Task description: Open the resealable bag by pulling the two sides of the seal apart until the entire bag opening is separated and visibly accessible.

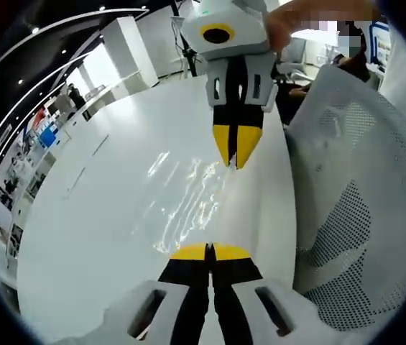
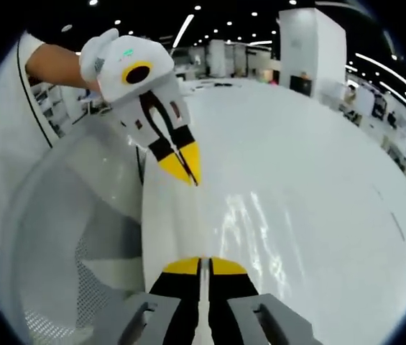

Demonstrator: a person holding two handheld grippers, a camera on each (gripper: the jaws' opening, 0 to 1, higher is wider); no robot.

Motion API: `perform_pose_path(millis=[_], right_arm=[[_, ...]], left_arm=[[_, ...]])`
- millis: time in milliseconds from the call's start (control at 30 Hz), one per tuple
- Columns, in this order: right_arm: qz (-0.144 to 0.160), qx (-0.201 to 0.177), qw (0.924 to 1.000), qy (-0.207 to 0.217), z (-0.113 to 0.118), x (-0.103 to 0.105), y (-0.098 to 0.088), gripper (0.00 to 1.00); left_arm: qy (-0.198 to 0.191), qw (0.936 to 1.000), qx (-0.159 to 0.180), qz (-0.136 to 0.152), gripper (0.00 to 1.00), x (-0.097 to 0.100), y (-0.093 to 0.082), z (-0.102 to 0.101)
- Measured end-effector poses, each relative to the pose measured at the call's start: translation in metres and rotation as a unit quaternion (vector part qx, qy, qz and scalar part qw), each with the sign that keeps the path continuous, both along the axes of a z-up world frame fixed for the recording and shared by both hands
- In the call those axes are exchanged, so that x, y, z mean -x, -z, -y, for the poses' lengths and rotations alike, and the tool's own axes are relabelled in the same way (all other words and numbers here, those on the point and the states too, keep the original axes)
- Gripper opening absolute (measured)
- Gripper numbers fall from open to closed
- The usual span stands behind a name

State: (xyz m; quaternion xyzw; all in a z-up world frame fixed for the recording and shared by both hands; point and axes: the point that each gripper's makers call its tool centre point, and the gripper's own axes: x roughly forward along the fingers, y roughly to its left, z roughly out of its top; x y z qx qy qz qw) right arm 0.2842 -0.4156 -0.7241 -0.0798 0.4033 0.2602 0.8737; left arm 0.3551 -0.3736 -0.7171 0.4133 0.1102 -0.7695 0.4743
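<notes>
In the left gripper view, far off on the left, a big room has shelves and ceiling lights. Next comes the wide, shiny white table [image 1: 95, 215]. Stretched over it is the clear, see-through plastic resealable bag [image 1: 188, 205]. The bag is hard to see. It shows mostly as bright wrinkly glints of light. It hangs tight between the two grippers, above the table. The left gripper [image 1: 210, 251], white with black jaws and yellow tips, comes up from the bottom with its jaws pressed together on the near edge of the bag. The right gripper [image 1: 236, 162] comes down from the top, its yellow tips pinched on the far edge. A hand [image 1: 310, 14] holds it. On the right is a white mesh chair [image 1: 361, 208] with little holes.

In the right gripper view, the chair [image 2: 66, 237] sits on the left. The left gripper [image 2: 188, 172] points down from the top left, tips clamped. The bag [image 2: 253, 230] glints over the table [image 2: 317, 165]. The right gripper [image 2: 201, 266] at the bottom is clamped on the bag's edge. I cannot tell if the seal is apart.
</notes>
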Motion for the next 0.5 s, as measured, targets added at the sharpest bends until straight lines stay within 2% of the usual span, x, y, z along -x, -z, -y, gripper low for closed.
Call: perform_pose_path(millis=[267,500], right_arm=[[-0.006,0.012,0.9998,0.015,0.016,0.016,0.001,0.0],[-0.009,0.017,0.9996,0.022,0.022,0.026,0.001,0.0]], left_arm=[[0.003,1.0,0.004,0.001,0.0,0.001,-0.002,-0.001],[0.004,1.0,0.006,-0.005,0.0,0.003,-0.003,-0.001]])
